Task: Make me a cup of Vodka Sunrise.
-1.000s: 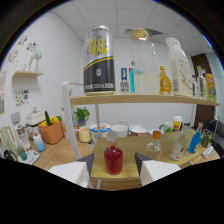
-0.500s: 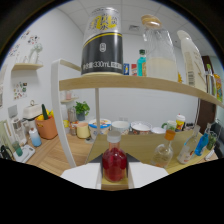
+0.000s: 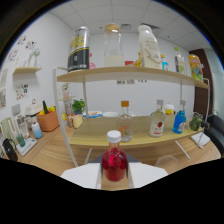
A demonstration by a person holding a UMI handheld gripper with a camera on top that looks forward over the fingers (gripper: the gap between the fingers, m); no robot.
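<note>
A small bottle of red liquid [image 3: 114, 165] with a white cap stands upright between my gripper's [image 3: 114, 176] two white fingers [image 3: 82, 176], which are shut on its sides. Just beyond it runs the lower wooden shelf [image 3: 100, 140]. On that shelf stand a clear bottle with an orange cap [image 3: 125, 122], a round clear bottle with a red label [image 3: 157, 125], a blue bottle [image 3: 180, 121] and a green one [image 3: 195, 121]. A clear glass [image 3: 167, 162] sits on the table to the right of the fingers.
The upper shelf [image 3: 130, 75] carries a tall black can [image 3: 79, 50], a clear jar [image 3: 113, 46], a white bottle [image 3: 148, 47] and smaller bottles. To the left are an orange pot [image 3: 48, 121], a small plant [image 3: 77, 106] and glassware [image 3: 20, 137]. A thin metal post [image 3: 62, 120] holds up the shelves.
The view has swung to the right and pulled back a little, so the black can shifted left and more of the lower shelf's bottles show. The red bottle stays between the fingers.
</note>
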